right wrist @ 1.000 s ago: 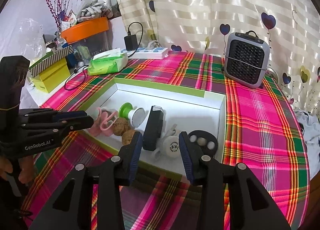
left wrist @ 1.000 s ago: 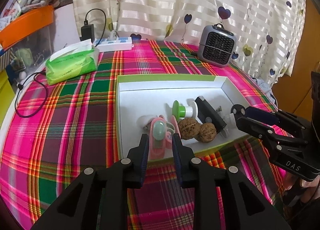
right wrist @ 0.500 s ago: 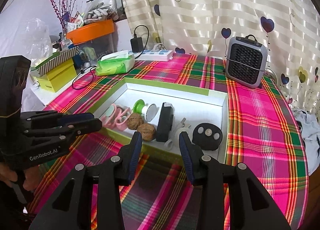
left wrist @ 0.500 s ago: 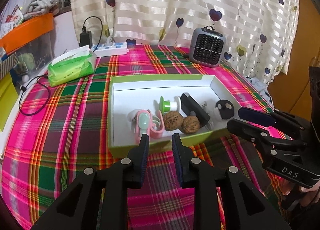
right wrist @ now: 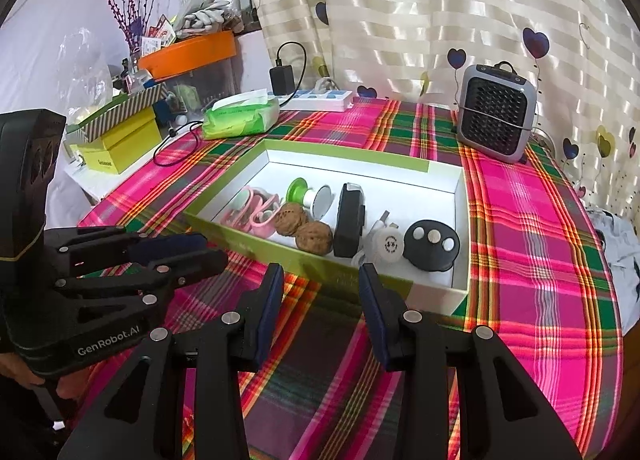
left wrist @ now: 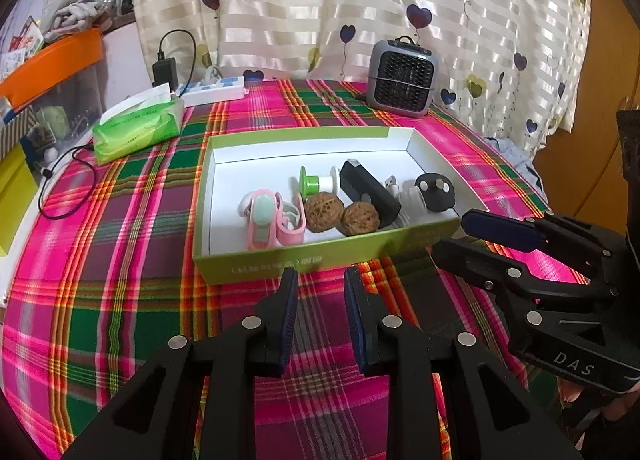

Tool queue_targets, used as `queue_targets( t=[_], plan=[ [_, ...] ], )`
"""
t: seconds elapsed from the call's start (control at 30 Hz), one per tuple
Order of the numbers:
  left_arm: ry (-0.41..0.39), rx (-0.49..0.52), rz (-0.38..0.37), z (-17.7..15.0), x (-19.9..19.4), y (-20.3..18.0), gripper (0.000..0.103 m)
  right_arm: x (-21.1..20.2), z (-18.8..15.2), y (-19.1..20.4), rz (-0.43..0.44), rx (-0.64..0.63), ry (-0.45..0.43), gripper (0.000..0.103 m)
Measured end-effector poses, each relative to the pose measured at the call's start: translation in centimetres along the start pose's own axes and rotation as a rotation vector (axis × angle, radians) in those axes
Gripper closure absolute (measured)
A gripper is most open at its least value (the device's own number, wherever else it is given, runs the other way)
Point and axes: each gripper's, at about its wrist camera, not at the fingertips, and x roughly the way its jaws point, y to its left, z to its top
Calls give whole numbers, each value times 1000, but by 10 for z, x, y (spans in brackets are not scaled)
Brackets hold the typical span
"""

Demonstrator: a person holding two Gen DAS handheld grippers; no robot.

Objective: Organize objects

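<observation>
A green box with a white inside (left wrist: 280, 262) (right wrist: 360, 282) stands on the plaid table. In it lie pink clips (left wrist: 266, 218) (right wrist: 252, 212), a green and white spool (left wrist: 314, 182) (right wrist: 306, 194), two walnuts (left wrist: 340, 214) (right wrist: 304, 228), a black case (left wrist: 368, 192) (right wrist: 349, 222), a white cable reel (right wrist: 388, 246) and a black round plug (left wrist: 436, 192) (right wrist: 432, 246). My left gripper (left wrist: 320, 280) is open and empty, in front of the box. My right gripper (right wrist: 321, 274) is open and empty, at the box's near edge. Each gripper shows in the other's view, the right one (left wrist: 460, 234) and the left one (right wrist: 200, 248).
A green tissue pack (left wrist: 138, 126) (right wrist: 240, 116), a white power strip (left wrist: 212, 90) with a black charger (left wrist: 165, 68) and a small grey heater (left wrist: 402, 78) (right wrist: 496, 112) stand at the back. Yellow boxes (right wrist: 120, 144) and an orange bin (right wrist: 188, 54) are on the left. A black cable (left wrist: 64, 180) lies by the table's left edge.
Both grippers have drawn back from the box toward the table's front, still open and empty. The pink clips stay in the box.
</observation>
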Motion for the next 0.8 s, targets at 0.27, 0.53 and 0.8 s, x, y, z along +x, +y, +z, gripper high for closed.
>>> queue_targets(
  t=[0.27, 0.53, 0.8],
  plan=[
    [5, 2, 3, -2, 2, -2, 81, 1, -2, 2, -2, 1, 10, 63],
    [37, 5, 17, -2, 16, -6, 81, 15, -6, 1, -1, 2, 54, 63],
    [78, 14, 36, 1, 34, -7, 81, 27, -8, -2, -7, 7, 90, 59]
  ],
)
